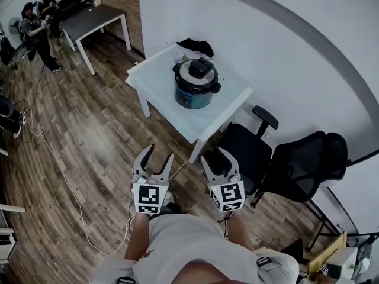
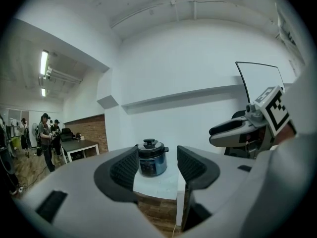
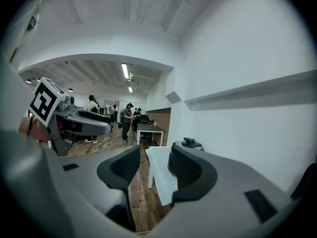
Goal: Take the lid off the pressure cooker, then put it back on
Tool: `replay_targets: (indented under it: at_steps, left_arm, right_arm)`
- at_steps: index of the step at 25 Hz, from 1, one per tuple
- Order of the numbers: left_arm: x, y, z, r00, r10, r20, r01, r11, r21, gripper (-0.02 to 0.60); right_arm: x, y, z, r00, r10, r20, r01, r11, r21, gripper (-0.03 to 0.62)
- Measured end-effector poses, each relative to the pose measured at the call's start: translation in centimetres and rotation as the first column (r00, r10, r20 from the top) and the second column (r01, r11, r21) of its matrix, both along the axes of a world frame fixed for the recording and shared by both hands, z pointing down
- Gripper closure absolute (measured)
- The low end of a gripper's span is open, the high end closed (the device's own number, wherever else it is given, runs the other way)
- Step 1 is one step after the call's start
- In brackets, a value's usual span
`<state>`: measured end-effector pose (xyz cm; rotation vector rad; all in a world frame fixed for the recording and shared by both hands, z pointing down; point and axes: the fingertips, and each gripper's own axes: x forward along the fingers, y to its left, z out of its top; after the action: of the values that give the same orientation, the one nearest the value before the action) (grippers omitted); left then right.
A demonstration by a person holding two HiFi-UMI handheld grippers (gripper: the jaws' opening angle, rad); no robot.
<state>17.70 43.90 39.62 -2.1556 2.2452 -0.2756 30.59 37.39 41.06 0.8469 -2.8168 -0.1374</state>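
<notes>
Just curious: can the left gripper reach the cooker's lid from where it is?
Probably not yet. The left gripper hangs over the floor, well short of the table; nothing blocks the lid, though.

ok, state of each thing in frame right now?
lid: seated on the cooker
cooker: upright on the table
left tongs: open, empty, short of the table
right tongs: open, empty, short of the table

Legible text: none.
Pressure cooker [image 1: 196, 83], 12 o'clock, on white table [image 1: 219, 114]: front panel [image 2: 147, 167] too small to read.
Marker cube [image 1: 148, 198] on left gripper [image 1: 159, 154], 7 o'clock, and marker cube [image 1: 228, 196] on right gripper [image 1: 214, 154], 5 o'clock: black-and-white square code patterns, no letters or digits.
</notes>
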Motion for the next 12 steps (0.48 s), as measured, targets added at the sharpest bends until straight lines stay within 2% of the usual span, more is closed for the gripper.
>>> replay_targets:
  at_steps: [12]
  left_arm:
    - [-6.9,-6.2,-0.3,0.997,0.083,-0.006,-0.083,0.996,0.018,0.341]
  right_arm:
    - [-7.0,-5.2,0.3,0.997,0.058,-0.040,-0.058,0.998,0.010,0.387]
